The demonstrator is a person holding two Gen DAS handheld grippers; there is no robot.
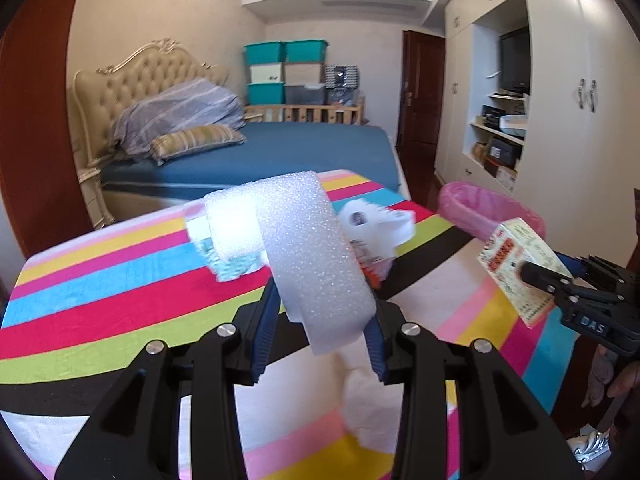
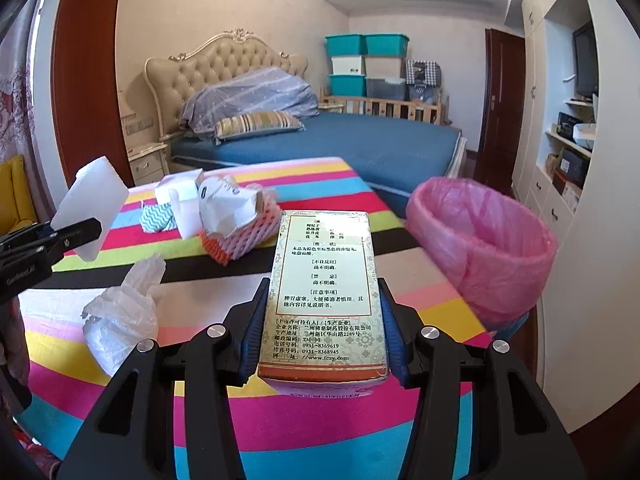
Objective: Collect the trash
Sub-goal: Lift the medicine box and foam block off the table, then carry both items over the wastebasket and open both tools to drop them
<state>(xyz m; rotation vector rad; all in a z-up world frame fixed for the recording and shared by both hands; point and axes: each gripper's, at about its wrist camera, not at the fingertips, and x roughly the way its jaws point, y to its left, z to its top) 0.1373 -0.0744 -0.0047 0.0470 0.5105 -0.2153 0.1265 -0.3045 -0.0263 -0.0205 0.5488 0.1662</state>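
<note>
My left gripper (image 1: 320, 320) is shut on a white foam sheet (image 1: 316, 256) and holds it above the striped table (image 1: 100, 312). It also shows in the right wrist view (image 2: 94, 216). My right gripper (image 2: 322, 316) is shut on a medicine box (image 2: 326, 292) and holds it above the table, left of the pink-lined trash bin (image 2: 484, 248). The box (image 1: 520, 264) and bin (image 1: 484, 210) also show in the left wrist view. On the table lie a crumpled paper wrapper (image 2: 228, 204), a red-white foam net (image 2: 240, 240), a teal patterned scrap (image 2: 156, 218) and a crumpled clear plastic bag (image 2: 124, 316).
A bed with blue sheet (image 2: 360, 148) stands behind the table. Stacked storage boxes (image 2: 364, 64) are at the far wall. White wardrobes and shelves (image 2: 568, 140) line the right side. A wooden door frame (image 2: 88, 72) is at the left.
</note>
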